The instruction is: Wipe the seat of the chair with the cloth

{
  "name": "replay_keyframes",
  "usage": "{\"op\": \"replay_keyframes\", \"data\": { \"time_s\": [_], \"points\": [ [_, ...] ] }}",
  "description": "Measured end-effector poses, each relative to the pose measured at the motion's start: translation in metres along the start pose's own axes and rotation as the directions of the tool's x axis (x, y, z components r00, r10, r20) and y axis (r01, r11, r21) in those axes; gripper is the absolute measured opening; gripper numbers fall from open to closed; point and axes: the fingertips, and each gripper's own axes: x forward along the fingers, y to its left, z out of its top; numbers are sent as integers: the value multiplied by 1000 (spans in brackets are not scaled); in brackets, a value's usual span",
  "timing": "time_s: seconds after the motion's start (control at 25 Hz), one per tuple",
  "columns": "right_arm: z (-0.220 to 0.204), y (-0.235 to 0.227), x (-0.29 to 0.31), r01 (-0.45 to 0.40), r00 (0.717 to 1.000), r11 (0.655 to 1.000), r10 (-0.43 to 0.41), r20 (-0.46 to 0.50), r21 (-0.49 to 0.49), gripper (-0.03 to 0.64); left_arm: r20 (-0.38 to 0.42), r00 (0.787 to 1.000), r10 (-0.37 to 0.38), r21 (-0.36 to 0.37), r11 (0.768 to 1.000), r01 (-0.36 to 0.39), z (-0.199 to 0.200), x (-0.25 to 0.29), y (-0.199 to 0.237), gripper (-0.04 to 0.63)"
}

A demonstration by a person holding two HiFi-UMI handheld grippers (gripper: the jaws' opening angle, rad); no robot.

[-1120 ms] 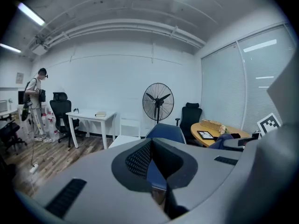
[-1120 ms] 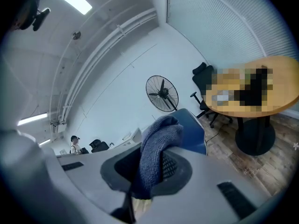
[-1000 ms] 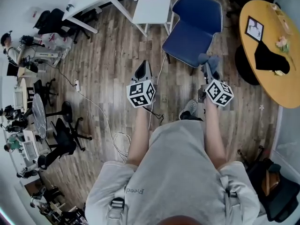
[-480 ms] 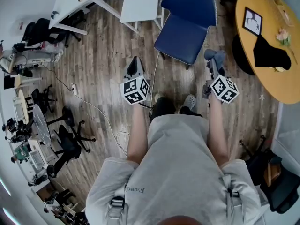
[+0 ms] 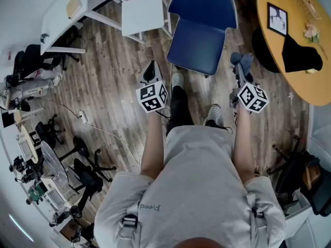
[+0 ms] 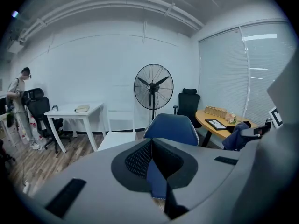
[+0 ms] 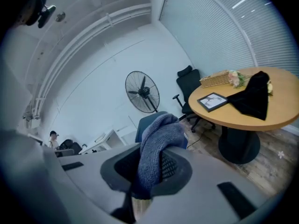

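Observation:
A blue chair (image 5: pixel 201 32) stands just ahead of me, its seat (image 5: pixel 195 49) facing me. In the left gripper view the blue chair (image 6: pixel 172 127) shows beyond the jaws. My left gripper (image 5: pixel 151 72) hangs over the floor beside the seat's front left corner, shut with nothing in it. My right gripper (image 5: pixel 241 71) is off the seat's right side, shut on a blue-grey knitted cloth (image 5: pixel 242 61). In the right gripper view the cloth (image 7: pixel 158 141) bulges up out of the jaws and hides most of the chair behind it.
A white side table (image 5: pixel 143 12) and a white desk (image 5: pixel 67 9) stand left of the chair. A round wooden table (image 5: pixel 310 89) with a picture frame (image 5: pixel 277 18) and a black cloth (image 5: pixel 300 58) is at the right. A standing fan (image 6: pixel 153 87) is behind. A cable (image 5: pixel 98 130) lies on the floor.
The person has stepped forward, so the chair is nearer and both grippers now flank its front edge. The right gripper still holds the cloth.

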Motion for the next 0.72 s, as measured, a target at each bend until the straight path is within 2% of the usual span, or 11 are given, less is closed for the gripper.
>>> {"op": "replay_keyframes", "data": {
  "time_s": [0.08,0.2,0.36,0.48,0.56,0.64,0.72],
  "points": [
    [-3,11,19,-8,999,998,5,-42,-57,49,-33,999,-34,-4,999,34,-5,27,9,28],
    [4,25,54,35,996,991,-45,-77,-128,49,-90,992,-93,-36,995,90,-12,69,24,28],
    [0,41,115,84,990,987,-98,-97,-140,49,-169,969,-181,-46,983,176,-30,129,47,28],
    [-14,51,159,88,988,986,-105,-117,-143,49,-213,947,-242,-35,970,240,-48,164,57,28],
    [-29,59,186,61,986,985,-85,-143,-164,50,-235,924,-302,8,950,312,-60,182,55,28],
    [-47,65,214,26,982,981,-61,-180,-193,50,-268,895,-357,67,920,387,-75,201,49,28],
    [-64,63,238,7,977,978,-51,-206,-207,50,-295,870,-396,86,895,437,-92,221,44,28]
  ]
}}
